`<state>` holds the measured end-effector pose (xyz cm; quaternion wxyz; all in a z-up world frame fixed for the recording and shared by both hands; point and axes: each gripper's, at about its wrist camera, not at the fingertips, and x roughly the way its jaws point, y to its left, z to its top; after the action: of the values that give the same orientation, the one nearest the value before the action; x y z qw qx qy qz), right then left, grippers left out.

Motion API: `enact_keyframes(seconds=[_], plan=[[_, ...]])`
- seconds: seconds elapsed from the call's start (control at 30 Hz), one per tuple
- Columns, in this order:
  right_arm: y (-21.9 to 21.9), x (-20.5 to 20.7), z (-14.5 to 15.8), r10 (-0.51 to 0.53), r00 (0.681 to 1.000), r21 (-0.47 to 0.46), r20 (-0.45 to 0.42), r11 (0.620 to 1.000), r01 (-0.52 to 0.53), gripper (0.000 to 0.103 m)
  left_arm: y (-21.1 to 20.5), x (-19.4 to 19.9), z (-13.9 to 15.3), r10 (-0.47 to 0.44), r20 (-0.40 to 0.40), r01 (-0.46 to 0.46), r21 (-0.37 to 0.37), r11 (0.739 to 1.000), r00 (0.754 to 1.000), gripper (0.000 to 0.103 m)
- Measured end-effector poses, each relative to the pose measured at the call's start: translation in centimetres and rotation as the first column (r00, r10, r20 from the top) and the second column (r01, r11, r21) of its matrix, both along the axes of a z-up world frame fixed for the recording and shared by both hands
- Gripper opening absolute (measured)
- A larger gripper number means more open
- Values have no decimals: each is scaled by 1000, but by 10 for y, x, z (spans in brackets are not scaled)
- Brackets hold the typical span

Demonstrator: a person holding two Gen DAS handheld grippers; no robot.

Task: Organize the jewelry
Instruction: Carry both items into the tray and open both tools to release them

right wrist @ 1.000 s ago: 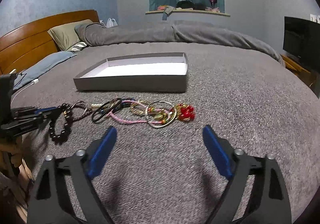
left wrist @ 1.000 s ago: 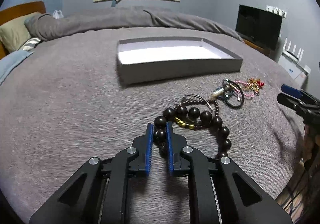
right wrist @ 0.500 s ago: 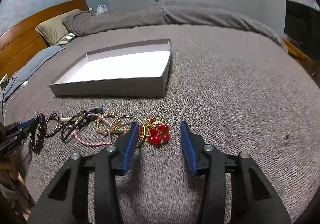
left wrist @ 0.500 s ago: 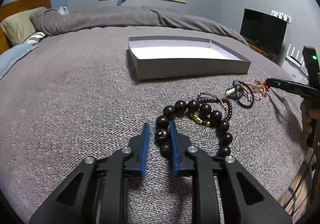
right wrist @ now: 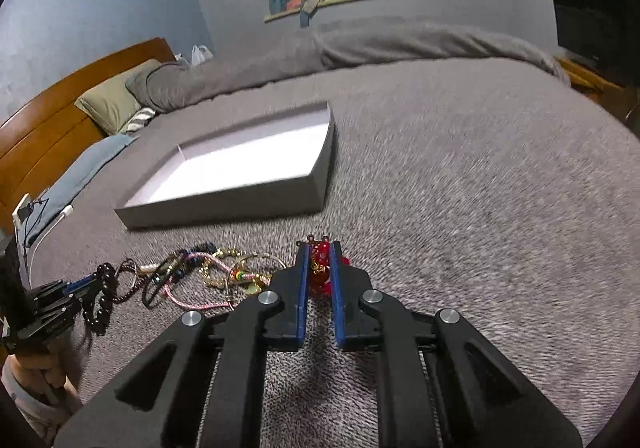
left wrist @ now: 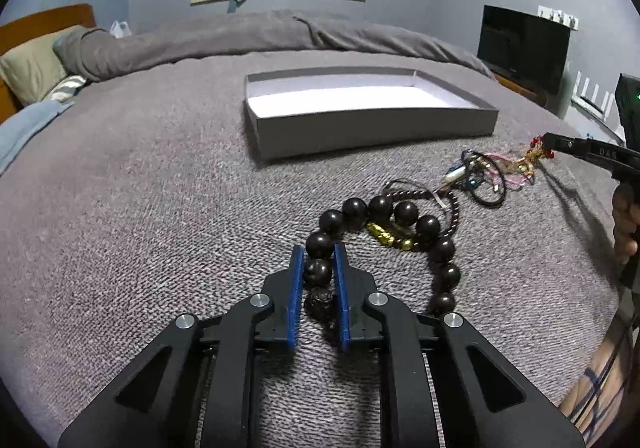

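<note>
A bracelet of large dark wooden beads (left wrist: 424,226) lies on the grey bed cover. My left gripper (left wrist: 319,252) is shut on its near beads. A tangle of thin bracelets and cords (left wrist: 486,174) lies to its right, also seen in the right wrist view (right wrist: 208,274). My right gripper (right wrist: 319,248) is shut on a red bead bracelet with gold charms (right wrist: 320,268) at the right end of the tangle. An open grey box with a white inside (left wrist: 376,128) stands behind the jewelry; it also shows in the right wrist view (right wrist: 224,204).
A rolled grey duvet (left wrist: 260,36) and pillows (left wrist: 32,68) lie at the far side of the bed. A wooden headboard (right wrist: 52,140) is on the left. A dark TV (left wrist: 524,44) stands at the right. A phone on a cable (right wrist: 24,212) lies near the left edge.
My right gripper has moved forward and down to the red bead bracelet and shut on it from wide open. My left gripper stays shut on the dark beads.
</note>
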<state>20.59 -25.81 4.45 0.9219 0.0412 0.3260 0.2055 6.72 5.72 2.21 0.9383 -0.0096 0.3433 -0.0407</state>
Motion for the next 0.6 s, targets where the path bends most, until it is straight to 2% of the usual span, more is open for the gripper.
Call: enact_keyframes(seconds=[0.27, 0.6], plan=[[-17, -9, 23, -30, 998, 34, 60, 999, 28, 9, 2, -8, 32, -16, 76, 18, -27, 999, 997, 14], [-15, -8, 50, -26, 992, 40, 127, 999, 21, 9, 4, 5, 75, -28, 161, 30, -11, 999, 986, 14]])
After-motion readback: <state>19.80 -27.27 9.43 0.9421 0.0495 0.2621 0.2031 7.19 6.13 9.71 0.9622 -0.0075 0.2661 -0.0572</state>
